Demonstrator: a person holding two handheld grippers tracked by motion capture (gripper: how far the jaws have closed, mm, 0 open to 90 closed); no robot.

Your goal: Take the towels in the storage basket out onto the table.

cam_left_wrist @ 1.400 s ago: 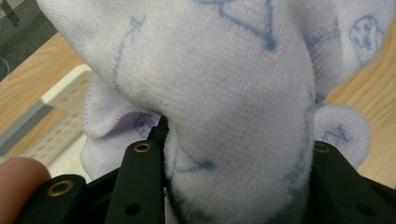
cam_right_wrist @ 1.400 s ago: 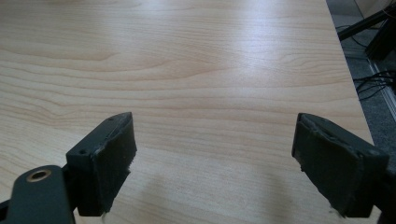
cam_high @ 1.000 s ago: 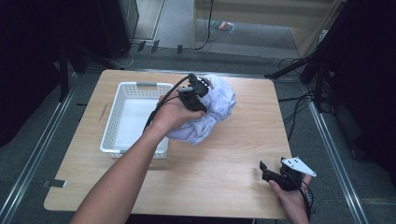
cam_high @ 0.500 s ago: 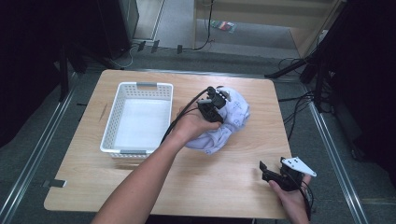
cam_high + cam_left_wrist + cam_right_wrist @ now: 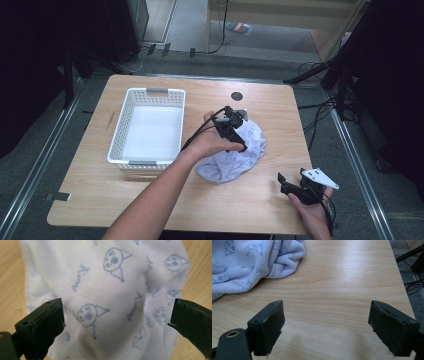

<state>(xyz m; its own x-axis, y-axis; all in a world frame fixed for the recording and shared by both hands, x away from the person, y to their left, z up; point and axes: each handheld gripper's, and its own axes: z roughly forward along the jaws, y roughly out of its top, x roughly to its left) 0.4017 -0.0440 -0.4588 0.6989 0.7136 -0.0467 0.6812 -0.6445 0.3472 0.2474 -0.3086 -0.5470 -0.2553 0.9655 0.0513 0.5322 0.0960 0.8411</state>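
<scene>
A white towel (image 5: 235,157) with small blue cartoon faces lies bunched up on the wooden bench (image 5: 150,200), to the right of an empty white plastic basket (image 5: 120,131). The left gripper (image 5: 230,125) hangs just over the towel. Its fingers (image 5: 42,322) are spread wide open, with the towel between them. The right gripper (image 5: 292,186) sits low near the bench's front right corner, away from the towel. Its fingers (image 5: 268,325) are wide open too, holding nothing.

High view overhead; gripper views close, sharing cloth (image 5: 112,297).
</scene>
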